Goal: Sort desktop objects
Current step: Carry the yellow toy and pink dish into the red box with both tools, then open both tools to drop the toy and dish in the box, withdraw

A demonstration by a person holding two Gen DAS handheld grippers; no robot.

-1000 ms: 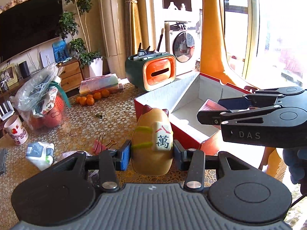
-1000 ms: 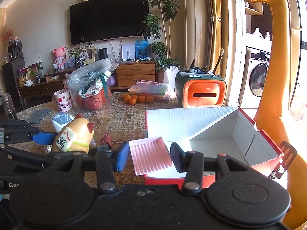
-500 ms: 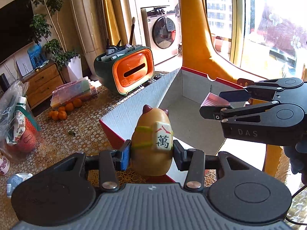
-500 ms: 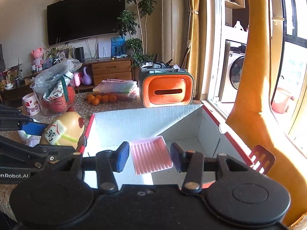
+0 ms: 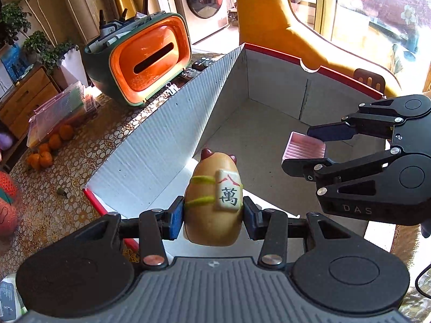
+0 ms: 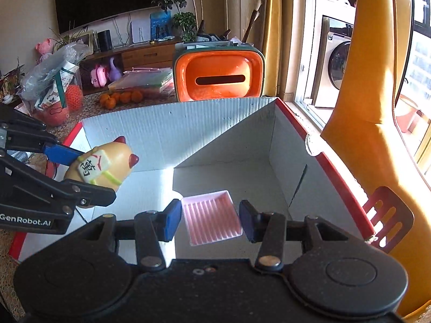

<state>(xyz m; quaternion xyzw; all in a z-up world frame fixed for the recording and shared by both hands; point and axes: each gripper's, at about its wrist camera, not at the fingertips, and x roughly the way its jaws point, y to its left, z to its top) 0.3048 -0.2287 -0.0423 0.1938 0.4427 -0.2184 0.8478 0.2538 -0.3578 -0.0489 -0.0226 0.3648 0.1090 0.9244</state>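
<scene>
My left gripper [image 5: 212, 215] is shut on a yellow cat-like figurine [image 5: 215, 199] with red ears and a white mahjong tile on its back. It hangs over the near left part of an open red-edged cardboard box [image 5: 172, 140]. My right gripper [image 6: 210, 219] is shut on a small pink ribbed tray [image 6: 211, 219], held above the box floor. In the left wrist view the right gripper [image 5: 312, 148] and pink tray [image 5: 303, 149] are at the right. In the right wrist view the left gripper [image 6: 86, 172] and figurine [image 6: 103, 165] are at the left.
An orange and green desk organizer [image 5: 145, 56] with pens stands behind the box [image 6: 221, 132]. Tangerines [image 5: 48, 148], clear plastic cases [image 5: 59, 107] and a plastic bag of goods [image 6: 54, 86] lie on the patterned table [image 5: 80, 167]. A yellow giraffe figure [image 6: 363, 107] rises at the right.
Both grippers have moved forward and down over the open box, each still holding its object. The left one has also tilted to look more steeply into the box.
</scene>
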